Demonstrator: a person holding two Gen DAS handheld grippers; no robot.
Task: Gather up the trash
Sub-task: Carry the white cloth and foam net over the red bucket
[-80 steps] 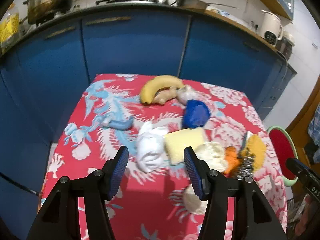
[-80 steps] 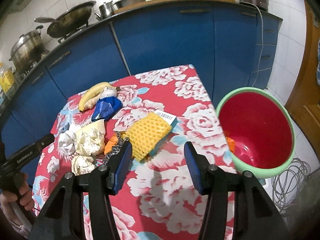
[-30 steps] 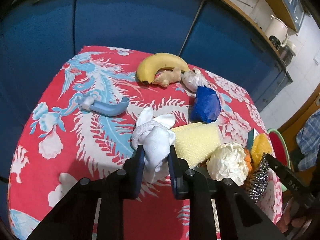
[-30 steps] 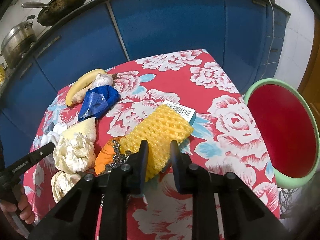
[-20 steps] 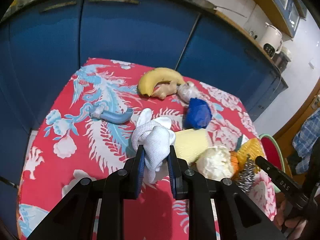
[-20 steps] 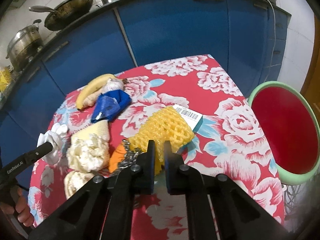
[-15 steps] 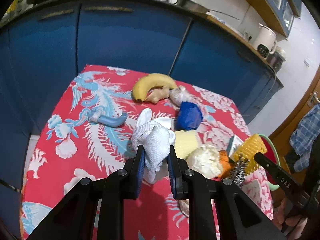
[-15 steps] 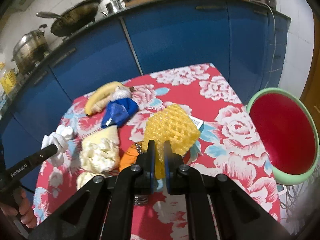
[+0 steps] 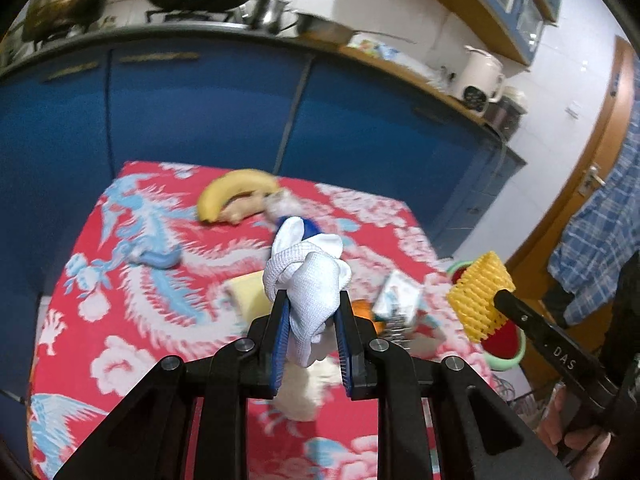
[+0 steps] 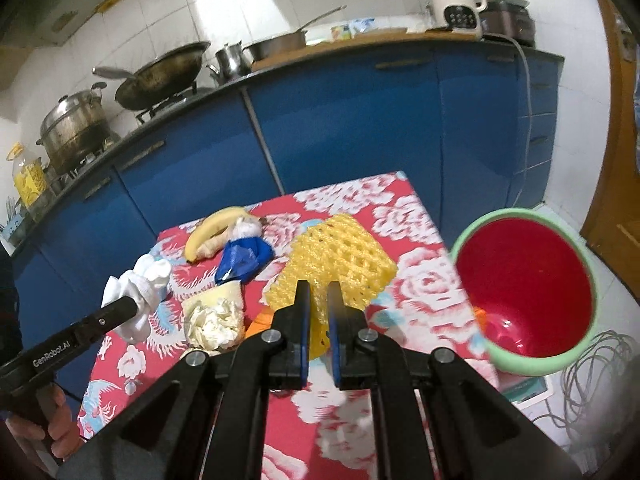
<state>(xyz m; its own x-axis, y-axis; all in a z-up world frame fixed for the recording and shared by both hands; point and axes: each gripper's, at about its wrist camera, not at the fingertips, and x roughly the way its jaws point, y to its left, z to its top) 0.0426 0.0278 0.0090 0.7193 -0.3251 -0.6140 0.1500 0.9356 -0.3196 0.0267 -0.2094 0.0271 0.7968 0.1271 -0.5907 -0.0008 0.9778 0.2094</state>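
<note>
A red surface [image 10: 416,280] patterned with white roses and pale blue dragons. On it, a yellow banana [image 10: 212,230]; beside it, a red bin [image 10: 524,284] with a mint-green rim.

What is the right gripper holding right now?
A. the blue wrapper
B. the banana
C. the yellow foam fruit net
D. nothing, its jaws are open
C: the right gripper is shut on the yellow foam fruit net, lifted above the table, with the red bin to its right.

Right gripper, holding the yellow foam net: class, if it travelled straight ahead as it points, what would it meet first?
Probably the blue cabinet doors beyond the table; the right gripper seems above everything on the table, though depth is unclear.
</note>
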